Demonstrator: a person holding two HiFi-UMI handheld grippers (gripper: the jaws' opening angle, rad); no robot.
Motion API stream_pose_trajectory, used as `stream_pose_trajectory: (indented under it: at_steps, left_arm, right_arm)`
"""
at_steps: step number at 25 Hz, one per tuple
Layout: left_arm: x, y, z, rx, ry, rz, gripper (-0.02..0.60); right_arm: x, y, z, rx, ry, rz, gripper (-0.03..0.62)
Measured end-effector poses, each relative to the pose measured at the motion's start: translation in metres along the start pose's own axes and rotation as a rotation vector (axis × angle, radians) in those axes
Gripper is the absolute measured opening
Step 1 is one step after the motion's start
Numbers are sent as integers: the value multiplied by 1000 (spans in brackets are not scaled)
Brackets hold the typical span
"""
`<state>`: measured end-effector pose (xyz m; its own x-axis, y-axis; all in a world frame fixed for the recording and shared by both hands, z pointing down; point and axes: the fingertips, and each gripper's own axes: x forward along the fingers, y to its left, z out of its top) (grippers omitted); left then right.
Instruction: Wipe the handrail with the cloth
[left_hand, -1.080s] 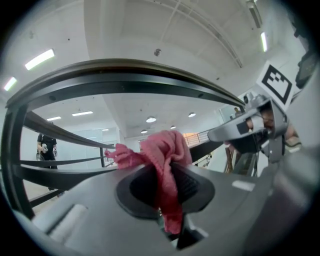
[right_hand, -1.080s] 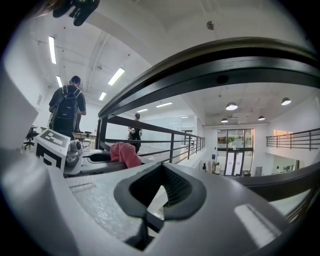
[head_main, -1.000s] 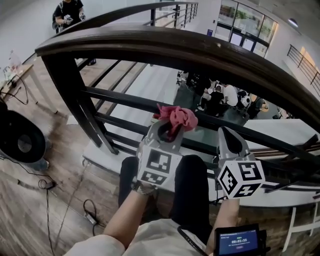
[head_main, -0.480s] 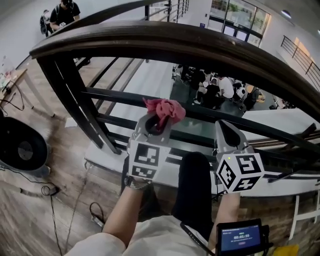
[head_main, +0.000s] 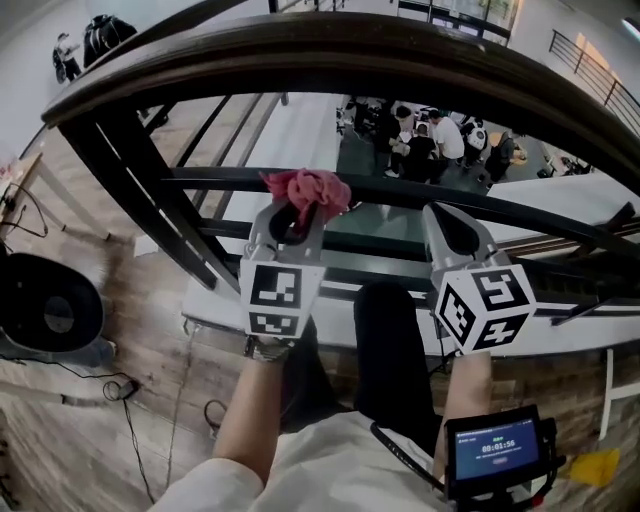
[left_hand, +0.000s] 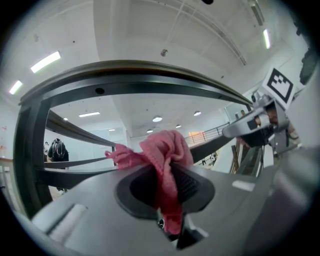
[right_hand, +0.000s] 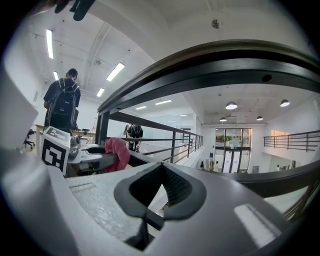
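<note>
The dark wooden handrail (head_main: 350, 60) curves across the top of the head view, above both grippers. My left gripper (head_main: 290, 218) is shut on a crumpled pink cloth (head_main: 308, 190), held below the rail in front of a black cross bar (head_main: 520, 210). In the left gripper view the cloth (left_hand: 162, 155) bulges out between the jaws, with the handrail (left_hand: 140, 75) arching overhead. My right gripper (head_main: 448, 225) stands beside it to the right, jaws shut with nothing in them. In the right gripper view the shut right gripper (right_hand: 161, 166) points under the handrail (right_hand: 225, 65), and the cloth (right_hand: 116, 152) shows at left.
Black slanted posts (head_main: 130, 180) carry the rail. A round floor fan (head_main: 45, 310) and loose cables (head_main: 120, 385) lie on the wooden floor at left. People (head_main: 425, 140) gather on the level below. A small screen (head_main: 495, 458) hangs at the person's waist.
Both grippers have drifted up and a little left in the head view, with the cloth still held in the left one. The handrail sits slightly higher in the picture.
</note>
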<state>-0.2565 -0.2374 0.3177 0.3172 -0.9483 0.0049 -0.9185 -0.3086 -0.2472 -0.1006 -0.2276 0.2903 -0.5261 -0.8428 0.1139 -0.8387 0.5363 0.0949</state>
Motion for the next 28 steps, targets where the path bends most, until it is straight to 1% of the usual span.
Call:
stream_pose_trajectory:
  at_steps: [6,12,15,19,21,24,28]
  left_arm:
    - [-13,30,-2,-26,5,40,69]
    - [-25,66,-12,-40,6,97,71]
    - [-31,83,-19,-47,28,124,71]
    - [-31,81,-20,-29,49,133,71]
    - [-31,80,-18,-36,46,147,70]
    - [-29,72,-11,-47,40,151,69]
    - [-19,52,-2,-61,33,148,71]
  right_arm:
    - [17,15,6,-3,17,10,3]
    - [43,52,11,-27,21,71,3]
    - [52,65,10,-30,15,86,3]
    - [54,74,5,-7,6,109,3]
    - [53,73,4,1,6,117,3]
    - [46,62,7,9,6,109,3]
    - [32,34,9,11,1,81,3]
